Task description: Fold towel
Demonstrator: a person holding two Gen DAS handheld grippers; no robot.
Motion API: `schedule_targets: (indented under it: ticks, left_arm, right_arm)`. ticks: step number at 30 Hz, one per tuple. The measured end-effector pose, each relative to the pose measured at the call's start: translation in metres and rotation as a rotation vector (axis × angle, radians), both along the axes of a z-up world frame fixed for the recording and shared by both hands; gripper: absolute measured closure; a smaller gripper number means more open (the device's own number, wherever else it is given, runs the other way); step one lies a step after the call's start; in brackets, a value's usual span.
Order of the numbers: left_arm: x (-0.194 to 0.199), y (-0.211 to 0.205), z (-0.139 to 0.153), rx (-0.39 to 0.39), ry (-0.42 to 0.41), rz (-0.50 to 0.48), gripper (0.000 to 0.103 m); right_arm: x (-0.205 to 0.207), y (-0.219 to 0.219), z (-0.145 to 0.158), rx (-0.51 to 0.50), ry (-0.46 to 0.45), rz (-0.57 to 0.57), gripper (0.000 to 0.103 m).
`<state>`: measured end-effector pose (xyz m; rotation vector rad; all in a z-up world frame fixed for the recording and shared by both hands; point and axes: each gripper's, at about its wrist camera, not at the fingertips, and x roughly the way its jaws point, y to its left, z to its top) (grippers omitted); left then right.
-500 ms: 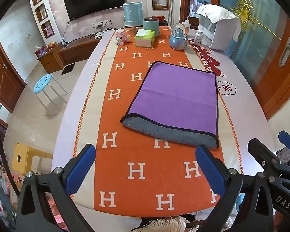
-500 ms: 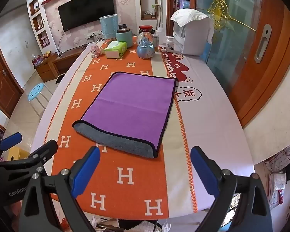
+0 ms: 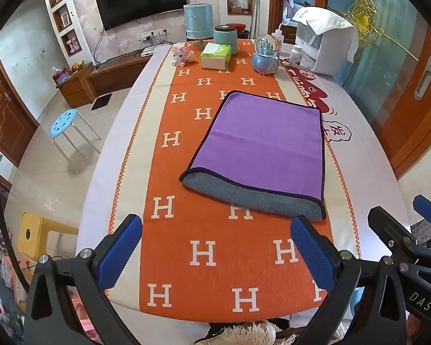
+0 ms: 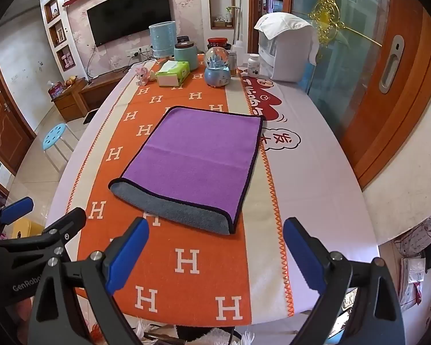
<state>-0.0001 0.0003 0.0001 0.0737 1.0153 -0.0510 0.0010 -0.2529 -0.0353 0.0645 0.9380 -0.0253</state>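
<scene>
A purple towel (image 3: 261,146) with a black hem and grey underside lies folded flat on the orange H-patterned table runner (image 3: 204,253); it also shows in the right wrist view (image 4: 198,158). Its near edge shows a grey strip of the lower layer. My left gripper (image 3: 215,247) is open and empty, above the table's near end, short of the towel. My right gripper (image 4: 215,250) is open and empty, also short of the towel's near edge. Each gripper shows at the edge of the other's view.
At the table's far end stand a tissue box (image 3: 215,56), a snow globe (image 3: 265,57), a teal jar (image 3: 225,38), a blue lamp (image 3: 198,23), a pink toy (image 3: 181,55) and a white appliance (image 3: 327,43). A blue stool (image 3: 64,120) stands left.
Both grippers have drawn back slightly towards the table's near end; the towel lies as before.
</scene>
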Motion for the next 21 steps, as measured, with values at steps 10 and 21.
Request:
schedule_targets:
  ticks: [10, 21]
  left_arm:
    - [-0.0001, 0.0001, 0.0000, -0.002, -0.001, -0.002, 0.001]
    - [-0.0002, 0.0001, 0.0000, -0.002, -0.002, 0.000, 0.001]
  right_arm:
    - [0.0001, 0.0002, -0.0010, 0.000, 0.001, 0.000, 0.008]
    - [0.0020, -0.0007, -0.0016, -0.001, 0.001, -0.001, 0.008]
